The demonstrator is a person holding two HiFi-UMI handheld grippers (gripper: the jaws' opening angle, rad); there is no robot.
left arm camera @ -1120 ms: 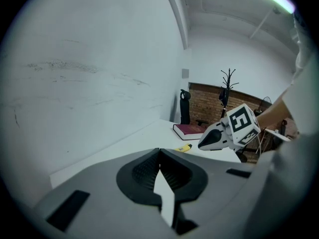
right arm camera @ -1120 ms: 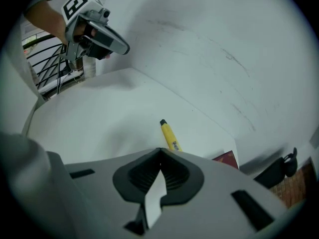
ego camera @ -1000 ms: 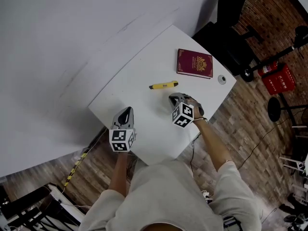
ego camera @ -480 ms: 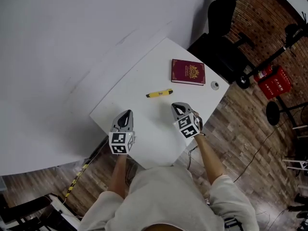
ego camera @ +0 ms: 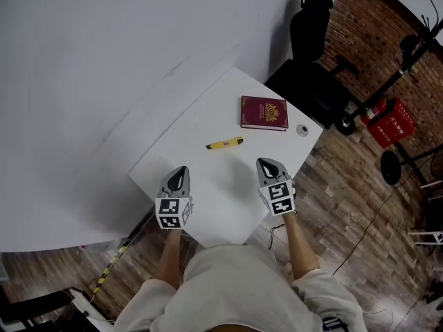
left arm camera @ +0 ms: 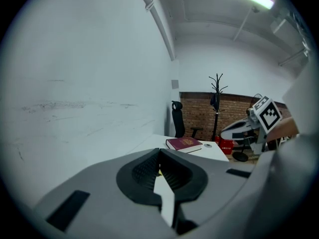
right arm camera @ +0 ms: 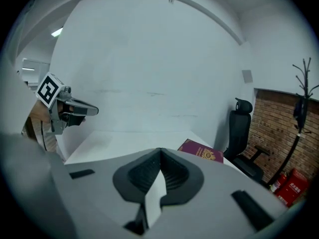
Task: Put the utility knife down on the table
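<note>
Right hand-held gripper (ego camera: 268, 164): jaws together, nothing in them. Left hand-held gripper (ego camera: 179, 172): same, pinched closed and empty. Both hover over the near part of the surface (ego camera: 201, 120), one on each side, pointing away from the person.

The surface is white and mostly bare. A dark red book (ego camera: 264, 112) lies flat toward the far corner. The yellow utility knife (ego camera: 225, 144) lies flat on the surface between the book and the grippers, well apart from both and not touching the book. A small round thing (ego camera: 302, 130) sits just beside the book near the right edge; can't tell what it is.

My read: the put-down looks done. Doing the rest well means leaving it alone. Keep both sets of jaws closed and above the surface so nothing clips or spins the knife. It sits well in from every edge, so no nudge is needed. Can't tell from here whether the blade is retracted. If it gets re-grabbed, take the body mid-length, not the end.
</note>
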